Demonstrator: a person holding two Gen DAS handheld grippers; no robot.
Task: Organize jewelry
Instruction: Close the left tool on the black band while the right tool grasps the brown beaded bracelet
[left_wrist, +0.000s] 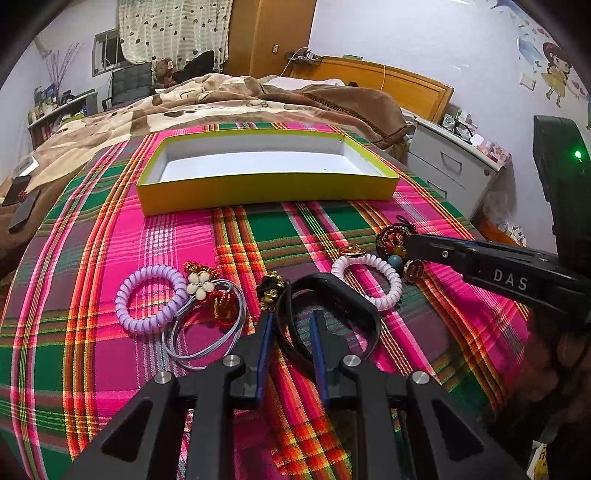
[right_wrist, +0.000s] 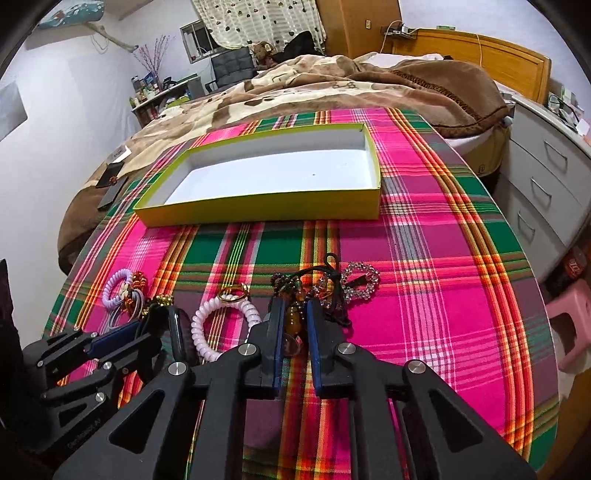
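An empty yellow box (left_wrist: 258, 190) with a white inside lies at the back of the plaid cloth; it also shows in the right wrist view (right_wrist: 258, 206). My left gripper (left_wrist: 293, 317) is open around the rim of a black bangle (left_wrist: 354, 299) on the cloth. My right gripper (right_wrist: 293, 314) is narrowed around a beaded bracelet with amber beads (right_wrist: 293, 321); the same bracelet (left_wrist: 393, 240) sits at its tip in the left wrist view. Left of them lie a purple coil tie (left_wrist: 147, 299), a flower hair tie (left_wrist: 199, 286) and a white coil bracelet (left_wrist: 369, 280).
A rhinestone ornament (right_wrist: 362, 282) lies just right of the bead bracelet. The plaid-covered table (right_wrist: 443, 258) stands against a bed with a brown blanket (right_wrist: 332, 85). White drawers (right_wrist: 546, 177) and a pink stool (right_wrist: 572, 325) stand on the right.
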